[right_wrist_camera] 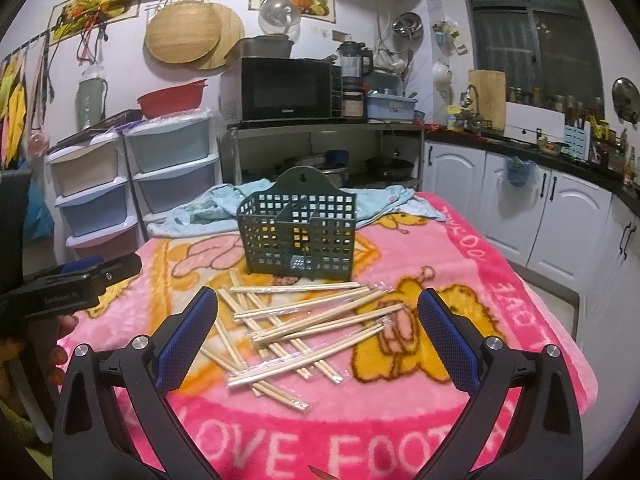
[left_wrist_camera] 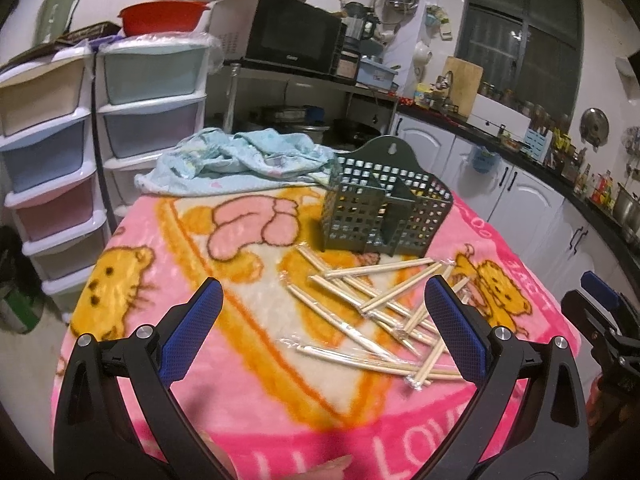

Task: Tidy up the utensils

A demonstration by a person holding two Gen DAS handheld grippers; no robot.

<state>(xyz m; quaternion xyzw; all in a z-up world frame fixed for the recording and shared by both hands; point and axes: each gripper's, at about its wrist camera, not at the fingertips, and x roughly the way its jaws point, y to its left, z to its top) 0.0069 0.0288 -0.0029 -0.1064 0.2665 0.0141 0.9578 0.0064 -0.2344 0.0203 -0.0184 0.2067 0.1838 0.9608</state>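
Nearest to me, the left tongs [left_wrist_camera: 322, 292] hang spread wide and grasp nothing, their blue pads [left_wrist_camera: 202, 312] poised above the pink cartoon blanket [left_wrist_camera: 248, 392] that covers the surface. The right tongs [right_wrist_camera: 318, 302] are likewise released and empty, hovering above the same blanket on the near side of the heap.

Just beyond both, a loose pile of wrapped wooden chopsticks [right_wrist_camera: 296, 328] lies crisscrossed on the blanket, each pair in clear plastic, directly on the near side of the dark green utensil basket [right_wrist_camera: 296, 236]. The farthest sticks come close to the basket's foot; I cannot tell whether they touch it. The basket stands upright, a perforated holder with a divider inside and a hanging tab at its back; no chopsticks show in it.

Behind the basket a crumpled light blue cloth [left_wrist_camera: 240, 160] lies at the far edge of the surface. Farther back than the basket stand pastel plastic drawers [right_wrist_camera: 172, 168] and a black microwave [right_wrist_camera: 286, 88] on a metal rack.
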